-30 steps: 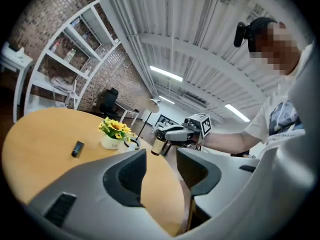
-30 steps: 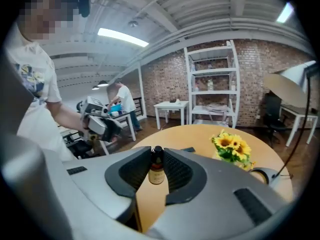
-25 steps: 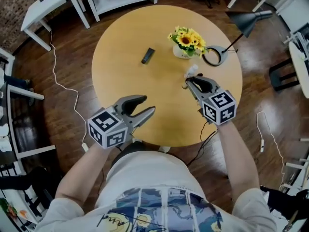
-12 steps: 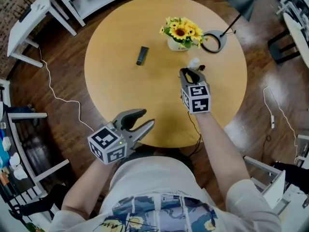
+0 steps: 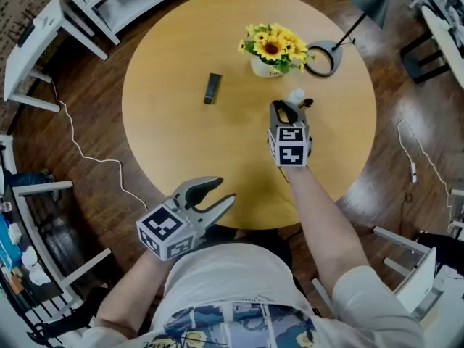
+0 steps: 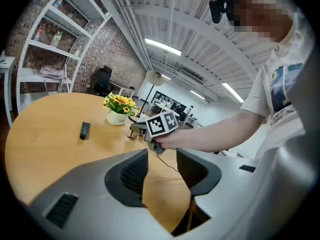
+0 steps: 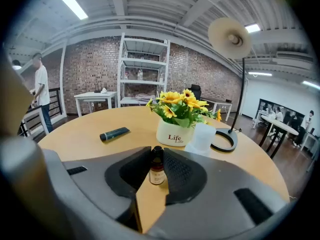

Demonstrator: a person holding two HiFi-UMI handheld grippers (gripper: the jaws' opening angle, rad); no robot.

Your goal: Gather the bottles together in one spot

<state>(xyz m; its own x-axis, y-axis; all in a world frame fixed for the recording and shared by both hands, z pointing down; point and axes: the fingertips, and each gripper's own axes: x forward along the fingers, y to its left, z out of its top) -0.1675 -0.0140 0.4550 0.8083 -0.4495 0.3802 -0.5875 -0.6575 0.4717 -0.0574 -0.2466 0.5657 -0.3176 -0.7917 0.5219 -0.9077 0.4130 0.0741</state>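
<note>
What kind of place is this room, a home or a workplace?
Probably a workplace, perhaps a loft office or studio: a bare brick wall, white metal shelves, and more desks beyond the round wooden table, under strip lights.

Tabletop (image 5: 181, 143) was tan; flowers (image 5: 274, 43) yellow, pot (image 7: 174, 133) white; bottle (image 7: 157, 170) amber, pale label; tube (image 5: 212, 88) dark; floor (image 5: 87, 122) dark brown.

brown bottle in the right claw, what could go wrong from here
1. The right claw seems to pinch the brown bottle only near its tips, so the bottle might slip or tip over when set down.
2. The white bottle and flower pot stand close ahead; pushing further forward could knock either over.
</note>
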